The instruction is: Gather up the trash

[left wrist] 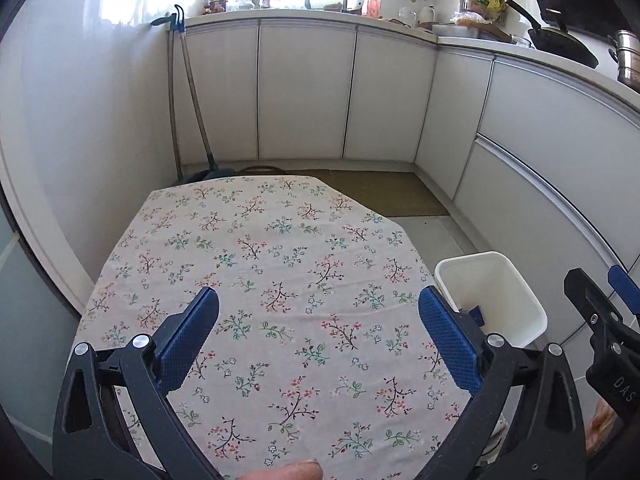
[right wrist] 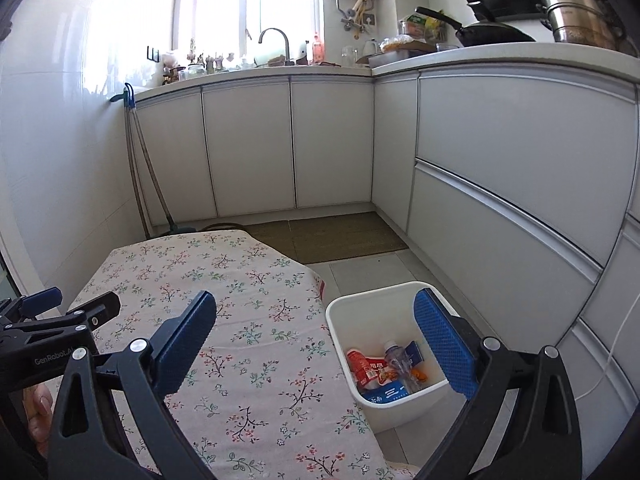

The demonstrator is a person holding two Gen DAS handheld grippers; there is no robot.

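A white bin (right wrist: 400,404) stands on the floor at the right side of the table (right wrist: 240,320), which has a floral cloth. In it lie a red-and-white packet (right wrist: 366,368), a clear plastic bottle (right wrist: 398,360) and a blue-and-white carton (right wrist: 390,394). My right gripper (right wrist: 320,328) is open and empty, above the table edge and the bin. My left gripper (left wrist: 318,320) is open and empty over the bare cloth (left wrist: 280,280). The bin's rim (left wrist: 516,276) shows in the left wrist view, its contents hidden. The right gripper shows at the left view's right edge (left wrist: 600,320).
White kitchen cabinets (right wrist: 320,140) run along the back and right. A mop handle (right wrist: 140,168) leans in the left corner. A brown mat (right wrist: 332,236) lies on the floor beyond the table. Worktop holds a tap, pan (right wrist: 488,34) and steel pot.
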